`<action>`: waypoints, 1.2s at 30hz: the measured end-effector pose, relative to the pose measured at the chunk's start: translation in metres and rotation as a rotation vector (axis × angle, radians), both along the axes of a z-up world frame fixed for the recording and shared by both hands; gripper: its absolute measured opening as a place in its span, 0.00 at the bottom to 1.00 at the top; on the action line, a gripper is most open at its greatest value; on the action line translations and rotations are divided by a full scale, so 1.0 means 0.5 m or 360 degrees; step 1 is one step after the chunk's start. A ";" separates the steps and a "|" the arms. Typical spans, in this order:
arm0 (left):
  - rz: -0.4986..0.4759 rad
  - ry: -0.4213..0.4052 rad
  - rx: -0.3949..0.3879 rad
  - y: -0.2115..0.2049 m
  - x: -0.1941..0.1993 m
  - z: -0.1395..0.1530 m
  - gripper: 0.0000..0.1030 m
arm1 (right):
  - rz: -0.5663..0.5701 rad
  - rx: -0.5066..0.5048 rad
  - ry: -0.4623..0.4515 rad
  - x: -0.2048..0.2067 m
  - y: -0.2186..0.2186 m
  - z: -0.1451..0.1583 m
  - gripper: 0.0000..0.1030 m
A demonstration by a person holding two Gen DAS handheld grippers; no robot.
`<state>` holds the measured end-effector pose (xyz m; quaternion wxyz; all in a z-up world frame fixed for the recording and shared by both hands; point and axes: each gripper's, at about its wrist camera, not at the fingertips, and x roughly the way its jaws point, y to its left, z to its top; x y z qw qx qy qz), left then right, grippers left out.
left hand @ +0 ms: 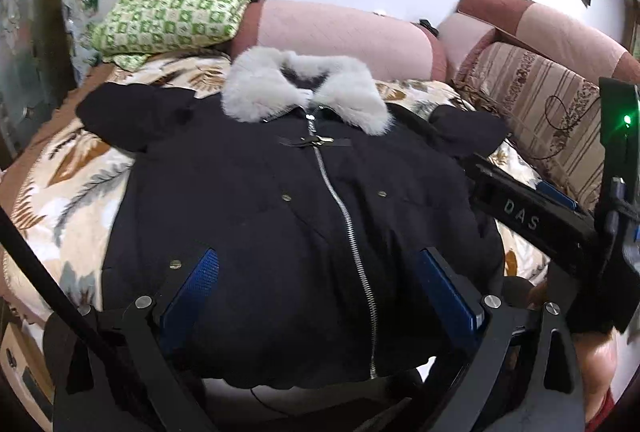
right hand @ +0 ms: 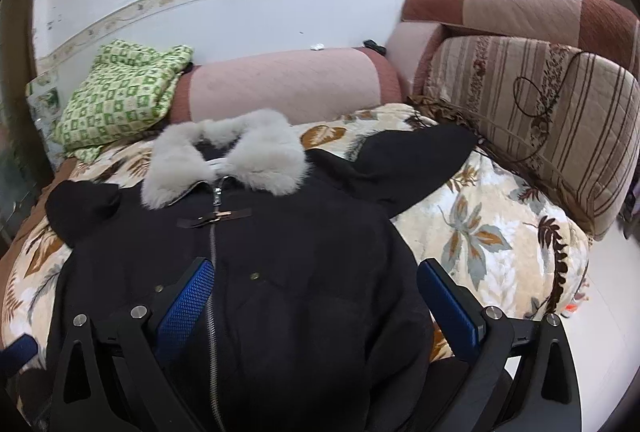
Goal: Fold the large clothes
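A black winter jacket with a pale grey fur collar lies front up and zipped on a leaf-print blanket. Its sleeves are spread to both sides. My left gripper hovers open over the jacket's lower half, blue pads wide apart with nothing between them. My right gripper also stands open over the lower front, near the zip. In the left wrist view the right gripper's black body and a hand reach in from the right edge.
A green checked garment is piled at the back left. Pink bolsters line the wall behind the collar. A striped cushion with a dark cable stands at the right. The white floor shows beyond the blanket's right edge.
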<state>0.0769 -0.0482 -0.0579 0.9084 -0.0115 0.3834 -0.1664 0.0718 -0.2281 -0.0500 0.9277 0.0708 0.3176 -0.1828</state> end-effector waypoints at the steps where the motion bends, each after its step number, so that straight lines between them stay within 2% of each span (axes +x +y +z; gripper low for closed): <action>1: -0.0010 0.0015 0.0009 -0.005 0.008 -0.004 0.96 | -0.0013 0.0011 0.0008 0.005 -0.006 -0.002 0.99; 5: -0.0005 0.0047 0.0040 -0.012 0.027 -0.017 0.96 | -0.0025 0.0024 0.0047 0.028 -0.017 -0.011 0.99; 9: 0.0065 0.0008 0.0062 0.002 0.051 -0.010 0.96 | 0.0002 -0.0009 0.0061 0.051 -0.015 -0.013 0.99; 12: 0.0131 -0.0080 0.0176 0.016 0.084 0.012 0.96 | 0.0029 -0.0066 0.0040 0.076 -0.009 0.005 0.99; 15: 0.0159 -0.0156 0.0255 0.031 0.124 0.042 0.96 | 0.0062 -0.0168 -0.0081 0.089 0.008 0.041 0.99; 18: 0.0202 -0.0179 0.0248 0.050 0.157 0.062 0.96 | 0.0046 -0.0312 -0.0214 0.089 0.034 0.068 0.99; 20: 0.0230 -0.0166 0.0241 0.060 0.170 0.065 0.96 | 0.0057 -0.0341 -0.0256 0.094 0.045 0.079 0.99; 21: 0.0240 -0.0148 0.0231 0.063 0.176 0.064 0.96 | 0.0075 -0.0320 -0.0251 0.099 0.049 0.080 0.99; 24: 0.0276 -0.0094 0.0206 0.067 0.181 0.054 0.96 | 0.0193 -0.0124 -0.0160 0.120 0.055 0.063 0.99; 27: 0.0306 -0.0067 0.0212 0.063 0.175 0.041 0.96 | 0.0221 -0.0043 -0.0050 0.132 0.064 0.030 0.99; 29: 0.0319 -0.0061 0.0230 0.064 0.174 0.034 0.96 | 0.0233 0.0118 0.0049 0.141 0.057 0.010 0.99; 30: 0.0319 -0.0052 0.0234 0.069 0.177 0.034 0.96 | 0.0257 0.0258 0.0099 0.151 0.052 0.004 0.99; 31: 0.0321 -0.0050 0.0221 0.076 0.177 0.036 0.96 | 0.0300 0.0397 0.0117 0.161 0.050 0.004 0.99; 32: 0.0336 -0.0057 0.0203 0.086 0.175 0.039 0.96 | 0.0319 0.0457 0.0112 0.168 0.055 0.008 0.99; 36: 0.0445 -0.0136 0.0168 0.131 0.167 0.060 0.96 | 0.0365 0.0563 0.0033 0.174 0.077 0.043 0.99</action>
